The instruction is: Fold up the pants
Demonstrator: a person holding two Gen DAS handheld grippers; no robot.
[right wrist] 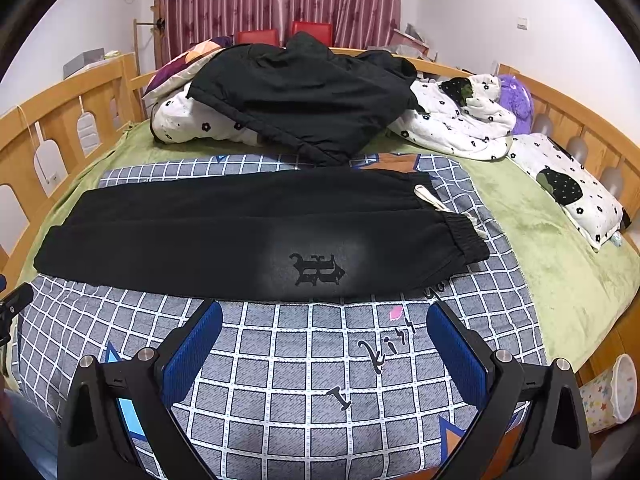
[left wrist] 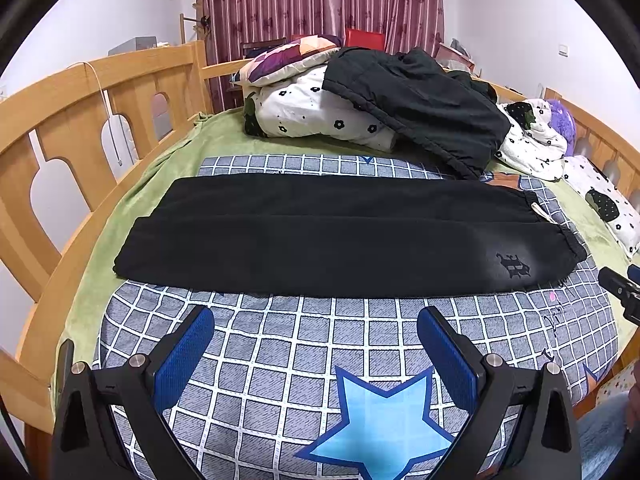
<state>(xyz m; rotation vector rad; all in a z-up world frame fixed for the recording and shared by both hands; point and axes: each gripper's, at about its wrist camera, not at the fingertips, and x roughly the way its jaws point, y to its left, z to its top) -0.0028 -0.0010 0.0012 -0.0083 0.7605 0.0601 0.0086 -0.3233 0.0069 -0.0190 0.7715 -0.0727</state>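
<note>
Black pants (left wrist: 320,240) lie flat across the checked blanket, folded lengthwise with one leg on the other, waistband and white drawstring at the right, cuffs at the left. A dark logo (right wrist: 316,270) shows near the waistband. My left gripper (left wrist: 316,344) is open and empty, hovering over the blanket just in front of the pants' near edge. My right gripper (right wrist: 324,340) is open and empty, in front of the logo end of the pants (right wrist: 248,232). The right gripper's tip also shows at the right edge of the left wrist view (left wrist: 622,288).
A grey checked blanket (left wrist: 304,344) with a blue star covers a green sheet (right wrist: 540,240). Behind the pants, a black jacket (right wrist: 304,96) lies on flowered white bedding (left wrist: 308,112). A flowered pillow (right wrist: 568,188) lies right. Wooden bed rails (left wrist: 80,120) surround the bed.
</note>
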